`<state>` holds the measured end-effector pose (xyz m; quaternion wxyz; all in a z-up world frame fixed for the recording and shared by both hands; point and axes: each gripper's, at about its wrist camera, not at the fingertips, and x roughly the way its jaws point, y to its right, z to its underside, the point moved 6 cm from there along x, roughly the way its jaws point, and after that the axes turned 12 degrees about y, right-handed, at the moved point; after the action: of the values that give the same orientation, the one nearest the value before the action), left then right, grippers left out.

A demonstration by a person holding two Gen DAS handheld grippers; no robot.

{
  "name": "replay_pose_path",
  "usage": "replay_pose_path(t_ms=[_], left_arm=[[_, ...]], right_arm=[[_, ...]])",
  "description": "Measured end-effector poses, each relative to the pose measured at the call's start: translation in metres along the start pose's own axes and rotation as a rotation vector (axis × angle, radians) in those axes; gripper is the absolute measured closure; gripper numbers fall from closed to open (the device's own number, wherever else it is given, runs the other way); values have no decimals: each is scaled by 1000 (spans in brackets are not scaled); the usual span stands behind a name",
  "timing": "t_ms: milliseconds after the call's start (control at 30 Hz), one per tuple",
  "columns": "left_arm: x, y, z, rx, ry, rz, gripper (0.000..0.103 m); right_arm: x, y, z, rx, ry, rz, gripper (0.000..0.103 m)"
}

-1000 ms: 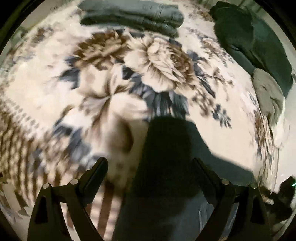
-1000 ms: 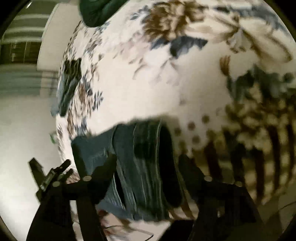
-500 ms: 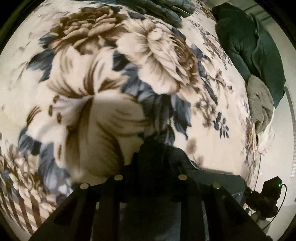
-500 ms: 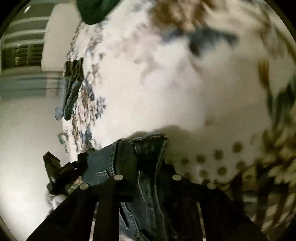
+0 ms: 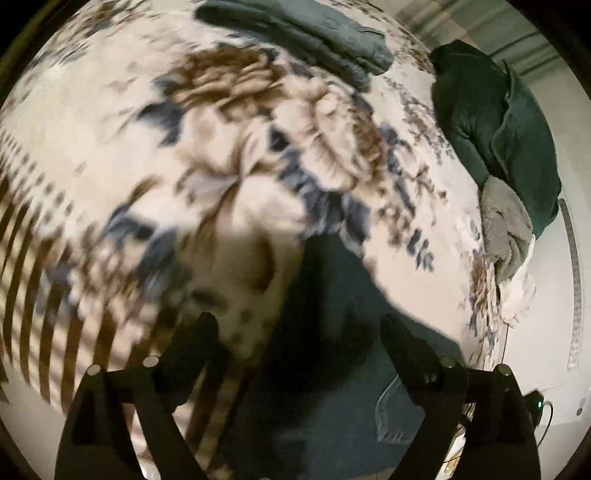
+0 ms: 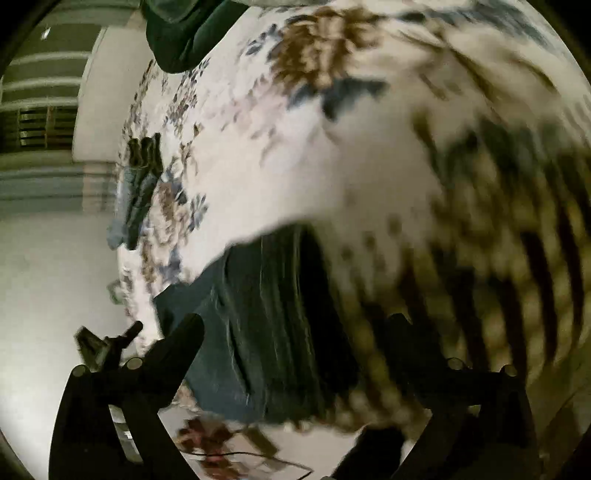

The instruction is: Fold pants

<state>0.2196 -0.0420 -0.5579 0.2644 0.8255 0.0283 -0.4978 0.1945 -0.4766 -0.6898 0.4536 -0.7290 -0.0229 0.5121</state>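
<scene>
jeans (image 5: pixel 325 376): dark denim, lying on the flowered bed cover (image 5: pixel 110 155) at its near edge, below and between both tools; back pocket showing in the left view.
left hand-held gripper (image 5: pixel 299 332): jaws wide apart, holding nothing, over the jeans.
right hand-held gripper (image 6: pixel 295 332): spread wide too, empty, above the jeans (image 6: pixel 266 317).
handling: likely heavy, soft but thick; seams stiff, not slippery, not fragile.
where to grip: waistband or hem edge, pinch both layers.
folded clothes (image 5: pixel 295 33): stack at far side of bed.
pillow (image 5: pixel 495 133): dark green, right edge.
containers: none seen.
blur: both views smeared, fine detail unclear.
</scene>
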Motion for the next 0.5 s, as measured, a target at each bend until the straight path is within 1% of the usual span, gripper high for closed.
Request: replay_pose_path(t_ms=[67, 167, 233, 333, 367, 433, 500], left_arm=[[2, -11, 20, -31, -36, -3, 13], [18, -27, 48, -91, -101, 5, 13], [26, -31, 61, -108, -126, 22, 13], [34, -31, 67, -106, -138, 41, 11], [35, -29, 67, -99, -140, 46, 11], [38, -26, 66, -82, -147, 58, 11], [40, -24, 66, -70, -154, 65, 10]], right_arm=[[8, 2, 26, 31, -32, -35, 3], [38, 9, 59, 89, -101, -83, 3], [61, 14, 70, 107, -104, -68, 3], [81, 16, 68, 136, -73, -90, 1], [84, 13, 66, 152, -63, -116, 1], [83, 3, 62, 159, -50, -168, 1], [79, -7, 62, 123, -50, -183, 1]])
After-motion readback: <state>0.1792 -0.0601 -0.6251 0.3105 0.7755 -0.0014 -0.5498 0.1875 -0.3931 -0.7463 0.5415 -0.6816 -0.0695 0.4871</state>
